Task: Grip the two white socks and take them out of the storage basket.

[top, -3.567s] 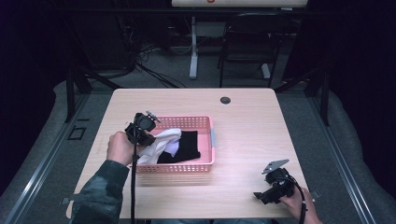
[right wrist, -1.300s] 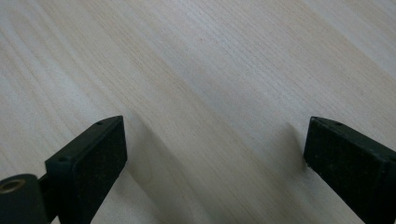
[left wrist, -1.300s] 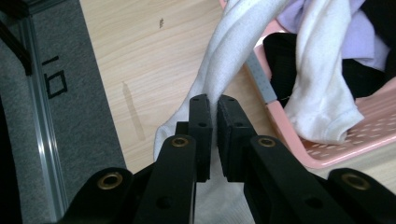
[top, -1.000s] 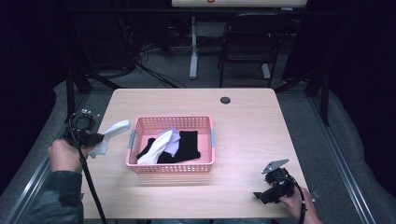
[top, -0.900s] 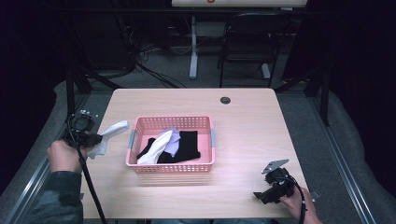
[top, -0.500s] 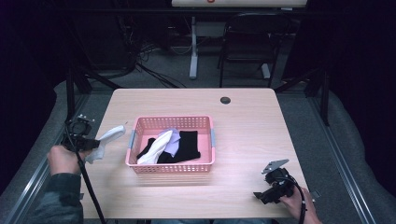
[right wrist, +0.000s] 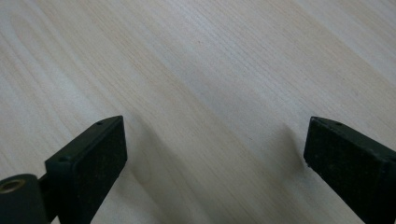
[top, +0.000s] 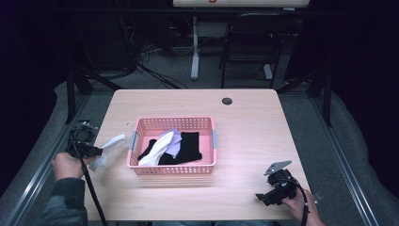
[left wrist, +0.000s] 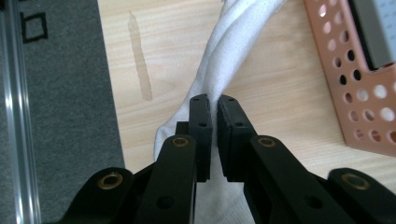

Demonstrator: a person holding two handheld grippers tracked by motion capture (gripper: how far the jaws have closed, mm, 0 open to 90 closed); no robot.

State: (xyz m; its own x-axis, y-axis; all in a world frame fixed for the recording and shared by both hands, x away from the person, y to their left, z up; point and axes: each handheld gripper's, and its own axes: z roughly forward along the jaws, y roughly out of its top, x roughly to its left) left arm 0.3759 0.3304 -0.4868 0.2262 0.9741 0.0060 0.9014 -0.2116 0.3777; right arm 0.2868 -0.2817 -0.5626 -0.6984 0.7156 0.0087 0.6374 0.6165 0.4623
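One white sock is held pinched in the left claw at the basket's nine o'clock, table-bound, several garments remaining inside, while the right claw is kept wide and empty.

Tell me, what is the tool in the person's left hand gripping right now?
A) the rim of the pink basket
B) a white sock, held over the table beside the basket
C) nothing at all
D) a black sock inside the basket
B: the left tool has its jaws pinched on the white sock, which lies on the table left of the pink basket.
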